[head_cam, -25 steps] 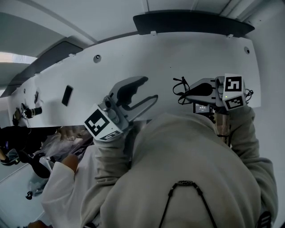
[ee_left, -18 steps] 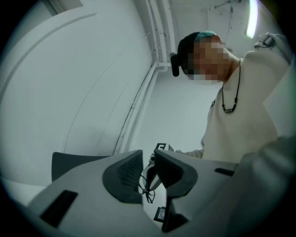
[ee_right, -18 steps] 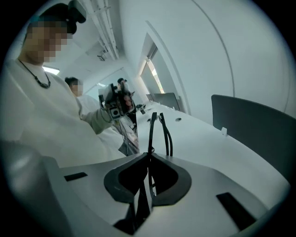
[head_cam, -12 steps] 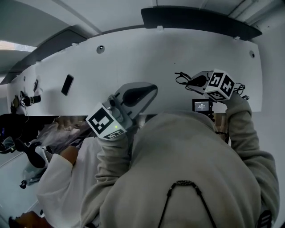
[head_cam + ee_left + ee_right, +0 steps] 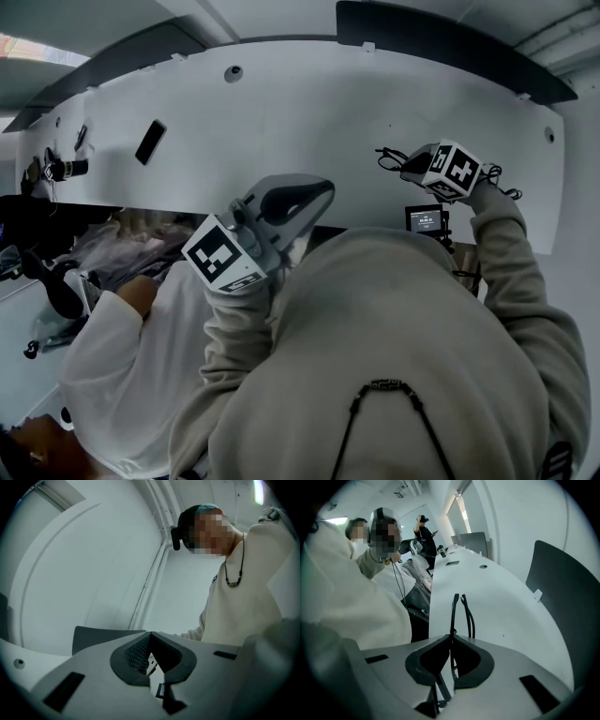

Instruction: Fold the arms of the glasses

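Right gripper view: the right gripper (image 5: 451,639) has its jaws clamped on one thin black bar of the glasses (image 5: 453,616), which project ahead of the pads above the near edge of the table (image 5: 497,606), clear of its surface. Whether the clamped bar is an arm or part of the front frame cannot be determined, nor whether either arm is already folded. Left gripper view: the left gripper (image 5: 149,634) has its jaws fully together with nothing between them; it is held level above the near edge of the table, well apart from the glasses. Handling assessment: the glasses appear very light, with thin members that are probably springy and easily bent; the hinges are the likely weak point. Recommended hold: keep the frame steady near a hinge with one gripper and push the arm inward close to its mid-length with the other, using light force only, since the smooth frame may slip or twist in the pads. Count: one pair of glasses; two grippers; one table; one dark phone (image 5: 150,142) lying flat toward the far left of the table; one small screen device (image 5: 427,219) at the table's near edge, just beside the right gripper.
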### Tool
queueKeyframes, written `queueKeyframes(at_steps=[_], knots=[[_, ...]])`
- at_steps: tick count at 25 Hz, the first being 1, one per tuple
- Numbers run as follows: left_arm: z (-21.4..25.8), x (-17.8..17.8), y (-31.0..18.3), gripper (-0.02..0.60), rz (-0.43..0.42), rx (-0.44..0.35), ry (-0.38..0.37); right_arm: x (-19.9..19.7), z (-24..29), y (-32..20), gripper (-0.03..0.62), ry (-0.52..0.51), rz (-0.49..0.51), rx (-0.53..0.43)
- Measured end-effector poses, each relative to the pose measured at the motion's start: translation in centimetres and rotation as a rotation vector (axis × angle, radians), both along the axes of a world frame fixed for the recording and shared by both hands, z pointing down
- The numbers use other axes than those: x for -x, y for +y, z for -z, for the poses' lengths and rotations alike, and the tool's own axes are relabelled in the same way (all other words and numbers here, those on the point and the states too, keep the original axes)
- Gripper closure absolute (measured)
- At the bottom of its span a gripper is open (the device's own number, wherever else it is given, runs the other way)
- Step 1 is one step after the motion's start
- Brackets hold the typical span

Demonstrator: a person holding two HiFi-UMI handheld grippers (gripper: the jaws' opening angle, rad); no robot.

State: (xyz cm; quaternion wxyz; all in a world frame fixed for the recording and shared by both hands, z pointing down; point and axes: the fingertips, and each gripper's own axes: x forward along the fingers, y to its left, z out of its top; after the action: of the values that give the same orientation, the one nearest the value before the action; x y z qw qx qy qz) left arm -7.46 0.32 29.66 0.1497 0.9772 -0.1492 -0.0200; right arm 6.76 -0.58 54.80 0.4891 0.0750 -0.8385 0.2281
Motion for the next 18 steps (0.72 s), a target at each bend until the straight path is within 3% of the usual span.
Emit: queueKeyframes(at_steps=[4, 13, 18], knots=[[-1.1, 0.7, 0.3, 0.577, 0.025, 0.028, -0.014, 0.9, -0.8, -0.3, 0.556, 0.022, 0.037, -0.002], [-1.5, 1.6, 0.6, 0.577, 0.046, 0.048, -0.028, -0.2, -6.9, -1.2, 0.556, 0.2, 0.112, 0.013], [-0.4, 2.4, 0.4, 0.577, 0.064, 0.039, 0.004, -0.8, -10.0, -1.1, 0.556, 0.258, 0.13, 0.055]])
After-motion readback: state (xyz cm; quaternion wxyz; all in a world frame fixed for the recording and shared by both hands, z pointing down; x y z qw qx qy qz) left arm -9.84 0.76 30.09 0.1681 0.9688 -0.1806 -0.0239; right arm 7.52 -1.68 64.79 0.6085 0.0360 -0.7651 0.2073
